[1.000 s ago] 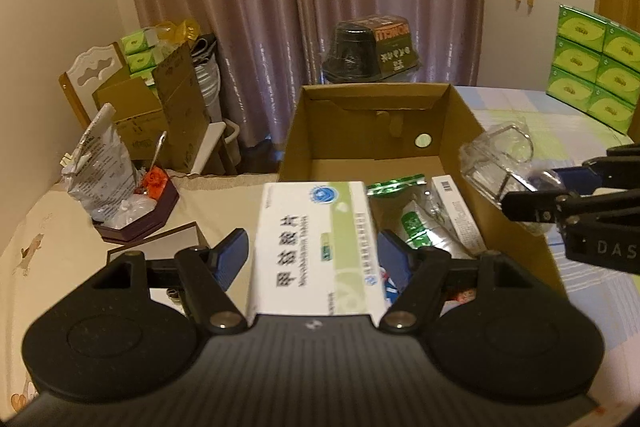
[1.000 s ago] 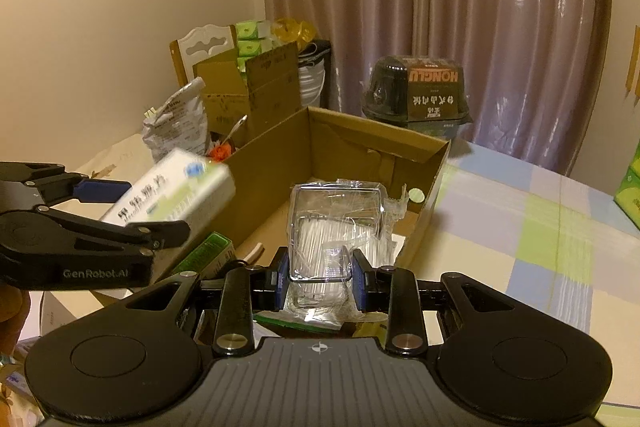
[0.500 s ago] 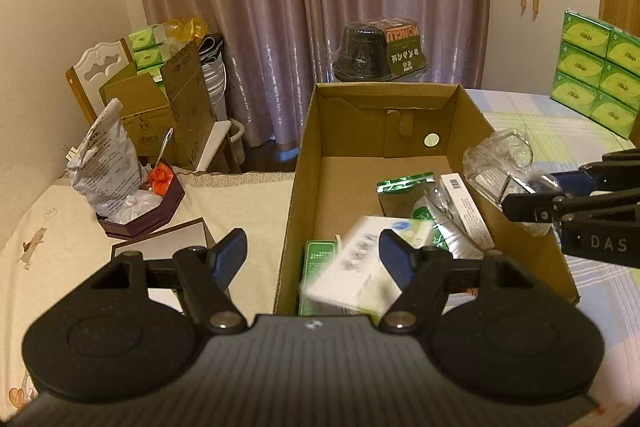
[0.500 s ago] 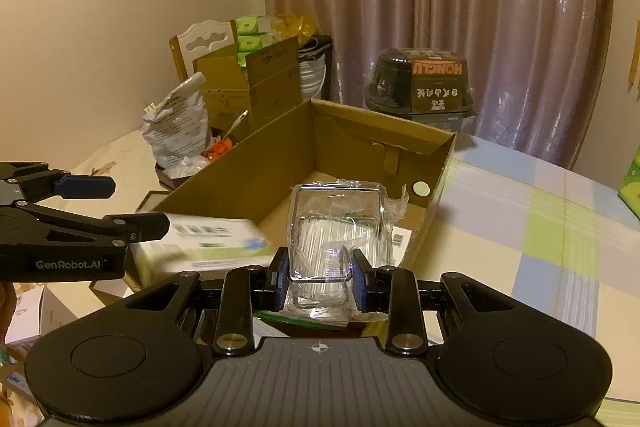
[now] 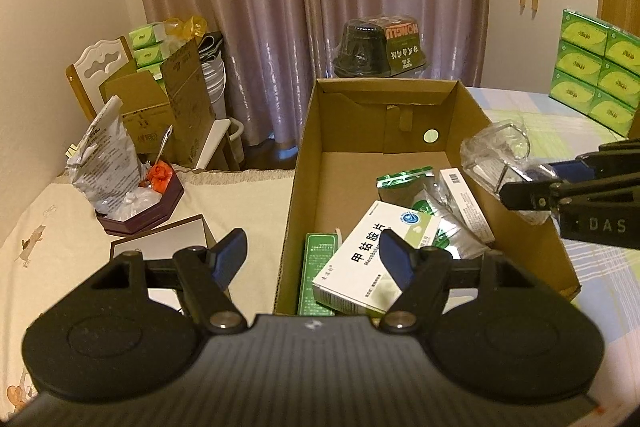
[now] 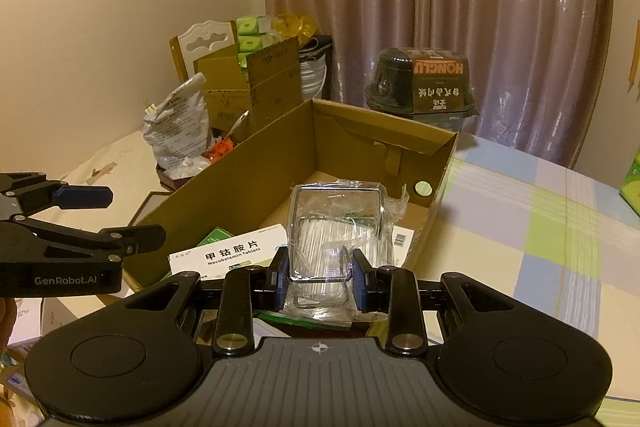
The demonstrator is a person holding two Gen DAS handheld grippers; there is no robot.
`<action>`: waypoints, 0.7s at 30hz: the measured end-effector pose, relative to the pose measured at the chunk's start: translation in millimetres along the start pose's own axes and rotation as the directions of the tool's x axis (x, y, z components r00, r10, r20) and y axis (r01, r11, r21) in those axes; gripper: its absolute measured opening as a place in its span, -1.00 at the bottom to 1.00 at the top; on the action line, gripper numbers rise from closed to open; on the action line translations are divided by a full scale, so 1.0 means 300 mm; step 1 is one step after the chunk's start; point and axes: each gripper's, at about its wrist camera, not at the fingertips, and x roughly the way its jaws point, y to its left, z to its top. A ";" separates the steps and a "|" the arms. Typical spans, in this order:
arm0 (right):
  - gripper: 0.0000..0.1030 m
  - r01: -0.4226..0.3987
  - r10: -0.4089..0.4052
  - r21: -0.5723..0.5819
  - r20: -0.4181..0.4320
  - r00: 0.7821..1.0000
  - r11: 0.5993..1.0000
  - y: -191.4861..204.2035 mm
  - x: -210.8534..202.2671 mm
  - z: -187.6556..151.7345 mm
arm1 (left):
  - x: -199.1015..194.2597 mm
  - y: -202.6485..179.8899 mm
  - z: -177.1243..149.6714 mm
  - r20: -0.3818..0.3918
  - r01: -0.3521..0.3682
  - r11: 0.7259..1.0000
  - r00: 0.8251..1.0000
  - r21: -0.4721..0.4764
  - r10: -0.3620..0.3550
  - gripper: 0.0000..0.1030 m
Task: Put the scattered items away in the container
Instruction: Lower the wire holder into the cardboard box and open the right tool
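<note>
An open cardboard box (image 5: 304, 155) stands on the bed; it shows in the right wrist view too (image 6: 248, 163). A white medicine box (image 5: 372, 263) lies tilted inside it near the front, on a green box (image 5: 318, 275). My left gripper (image 5: 312, 243) hangs open above the carton's near left corner, nothing between its fingers. My right gripper (image 6: 320, 275) is shut on a clear plastic box (image 6: 336, 227) of white sticks, held over the carton's right side. Green-silver sachets (image 5: 404, 183) and a narrow white box (image 5: 464, 203) also lie inside.
A dark octagonal tray (image 5: 140, 215) with a crinkled bag sits left of the carton, a framed card (image 5: 168, 243) in front of it. Green tissue packs (image 5: 596, 83) are stacked far right. A black bowl pack (image 5: 380, 47) stands behind the carton, before the curtain.
The white medicine box that stood between my left fingers has dropped into the cardboard box and now lies there. The right gripper and its clear box have stayed put.
</note>
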 end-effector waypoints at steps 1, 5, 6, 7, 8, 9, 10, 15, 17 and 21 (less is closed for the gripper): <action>-0.45 0.000 0.000 0.000 0.001 1.000 1.000 0.003 -0.001 0.000 | -0.001 0.000 0.000 0.001 0.000 1.000 1.000 0.000 0.000 0.34; -0.45 -0.001 0.001 0.000 0.002 1.000 1.000 0.005 0.001 0.000 | -0.005 -0.003 0.003 0.003 0.000 1.000 1.000 0.000 0.000 0.34; -0.45 0.000 0.000 0.000 0.001 1.000 1.000 0.005 0.000 0.002 | -0.005 -0.002 0.003 0.003 0.001 1.000 1.000 -0.001 -0.001 0.34; -0.45 0.000 0.000 0.000 0.001 1.000 1.000 0.005 0.001 0.002 | -0.006 -0.002 0.002 0.003 0.000 1.000 1.000 -0.002 0.000 0.34; -0.45 -0.001 0.001 0.000 0.002 1.000 1.000 0.005 0.001 0.002 | -0.007 -0.002 0.003 0.003 -0.001 1.000 1.000 -0.003 0.001 0.34; -0.45 -0.001 0.001 0.000 0.002 1.000 1.000 0.005 0.001 0.002 | -0.008 -0.001 0.003 0.002 -0.002 1.000 1.000 -0.003 0.002 0.34; -0.45 -0.001 0.001 0.000 0.002 1.000 1.000 0.005 0.001 0.002 | -0.008 0.001 0.003 0.003 -0.002 1.000 1.000 -0.002 0.002 0.34; -0.45 -0.003 0.003 -0.004 0.005 1.000 1.000 0.017 0.004 0.012 | -0.009 0.007 0.004 0.003 -0.002 1.000 1.000 -0.003 0.002 0.34; -0.45 -0.005 0.005 -0.005 0.006 1.000 1.000 0.022 0.006 0.018 | -0.009 0.007 0.004 0.004 -0.002 1.000 1.000 -0.003 0.002 0.34; -0.45 -0.005 0.005 -0.010 0.008 1.000 1.000 0.027 0.013 0.037 | -0.009 0.007 0.004 0.003 -0.001 1.000 1.000 -0.003 0.001 0.35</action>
